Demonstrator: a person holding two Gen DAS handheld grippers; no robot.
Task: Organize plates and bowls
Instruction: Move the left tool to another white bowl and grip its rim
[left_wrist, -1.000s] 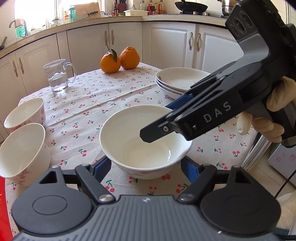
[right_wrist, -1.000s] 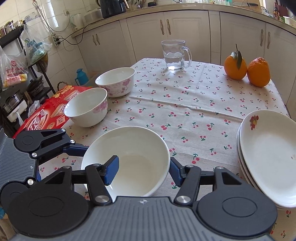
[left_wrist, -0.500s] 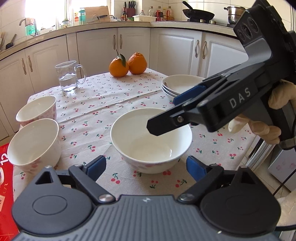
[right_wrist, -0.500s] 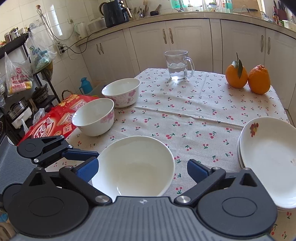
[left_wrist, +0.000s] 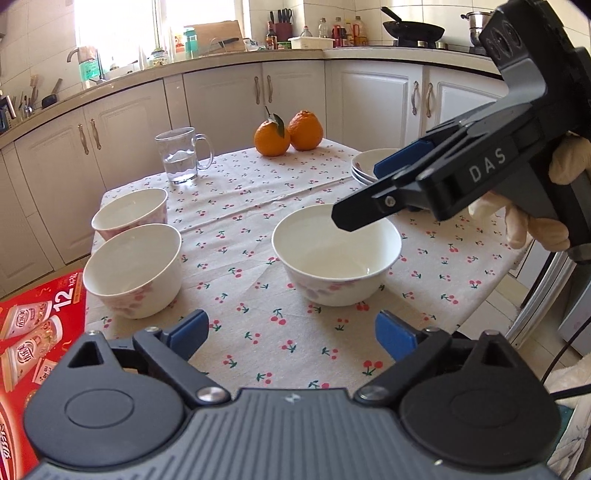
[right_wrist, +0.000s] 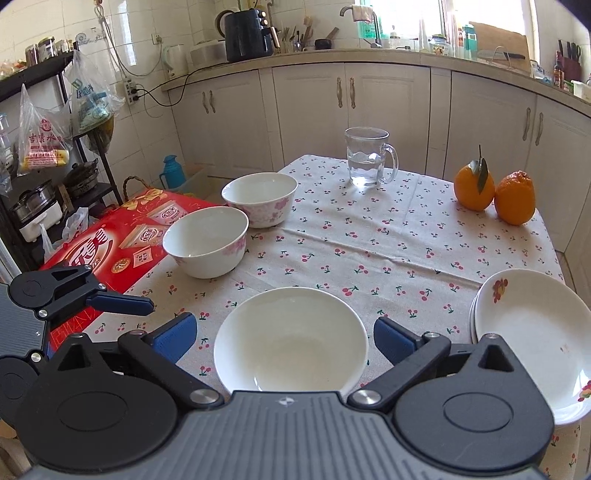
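While our left tongs (left_wrist: 291, 334) keep spreading, nothing between them, the white floral china bowl (left_wrist: 336, 254) they straddled a second ago sits freed on the cherry-print counter (left_wrist: 258, 206), the right tongs (left_wrist: 369, 199) hanging over it. From the right wrist, our right tongs (right_wrist: 284, 332) are spread wide above that bowl; it's placed, so two round white bowls (right_wrist: 205, 245) and stacked white plates (right_wrist: 532, 332) await.

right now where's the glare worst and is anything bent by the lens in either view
Left wrist view: the window blows out white, and the cabinets curve with the fisheye. Right wrist view: the window glares less; the counter bows, and the near bowl stays sharp.
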